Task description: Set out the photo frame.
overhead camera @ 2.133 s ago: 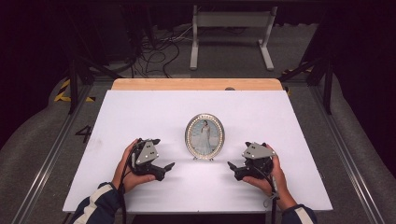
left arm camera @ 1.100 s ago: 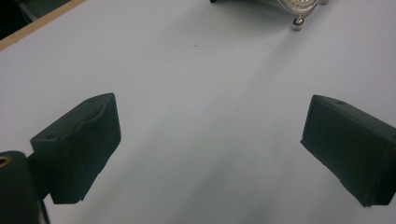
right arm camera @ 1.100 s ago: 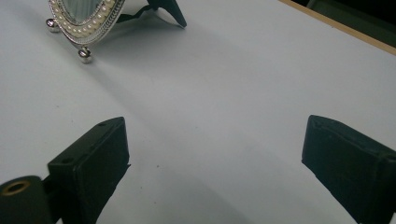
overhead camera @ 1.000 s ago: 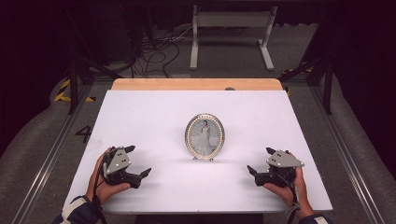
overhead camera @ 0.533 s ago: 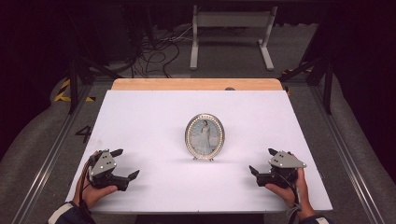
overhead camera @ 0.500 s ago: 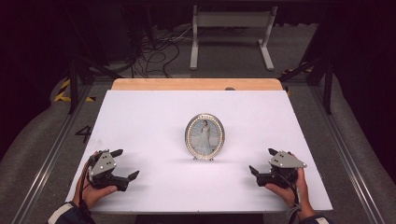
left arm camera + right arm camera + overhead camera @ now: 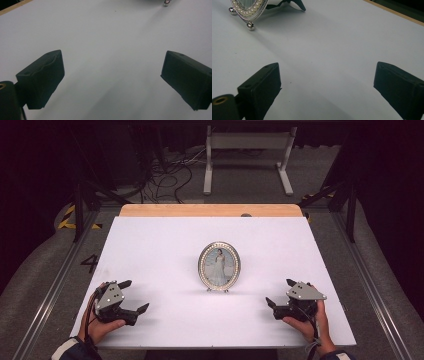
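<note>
At worktop [image 7: 165, 245] centre, the oval pearl-rimmed picture frame [image 7: 219, 266] is standing upright. Left gripper [image 7: 131, 296] and right gripper [image 7: 279, 292] are resting apart from it, jaws spread wide, empty.

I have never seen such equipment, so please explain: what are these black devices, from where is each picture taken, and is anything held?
A person holds a two-jaw tool in each hand: the left gripper and the right gripper. The high view looks down from above the person's side. The other two pictures come from cameras riding on the grippers, looking along their black jaws. On the white table stands an oval picture frame with a pearl rim, upright between the grippers. Both grippers are open and hold nothing; they rest near the table's front edge.
</note>
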